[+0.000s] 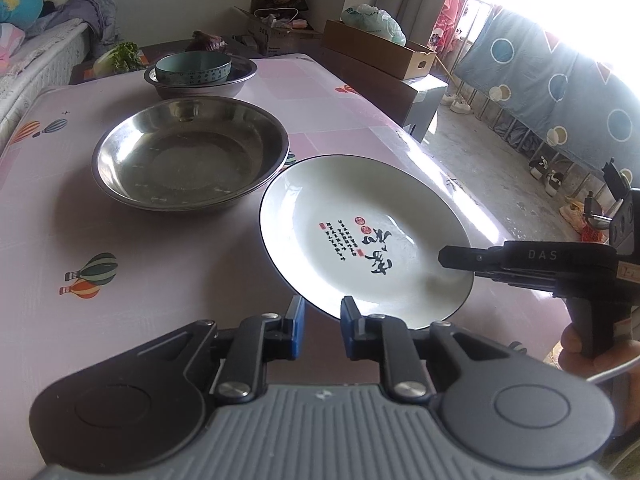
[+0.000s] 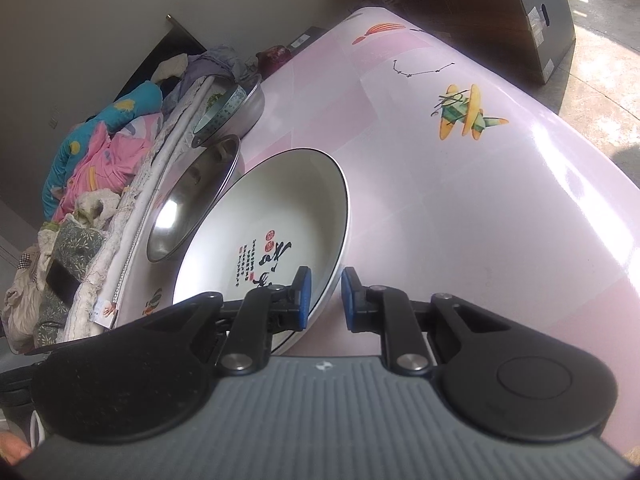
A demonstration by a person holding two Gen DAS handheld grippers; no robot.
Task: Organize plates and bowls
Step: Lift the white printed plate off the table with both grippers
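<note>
The step in hand looks like the moving of the white ceramic plate with a thin dark rim and black calligraphy (image 1: 360, 240), which is tilted with its near edge raised off the pink glossy tablecloth printed with balloons (image 1: 100, 208). The right gripper (image 2: 323, 294) straddles the plate's rim, one blue-padded finger inside the well and the other outside. In its own wrist view a gap shows between the outer pad and the rim, so whether the jaws have actually closed on the plate cannot be told; the plate's lifted pose suggests it is at least being levered or carried.

The left gripper (image 1: 322, 322) hangs just beside the plate's near edge, its jaws part-open and holding nothing.

Beyond the plate, close to its far rim, sits the wide shallow stainless steel basin (image 1: 191, 152), seemingly two nested, smooth and mirror-bright with a rolled lip. Farther back, a smaller steel bowl (image 1: 200, 84) cradles a pale teal ceramic bowl with a patterned band (image 1: 193, 67).

The next move probably calls for a firm pinch on the glazed, slippery rim, then a level carry to a stacking place, perhaps into the steel basin, set down gently since ceramic on steel chips and slides.
</note>
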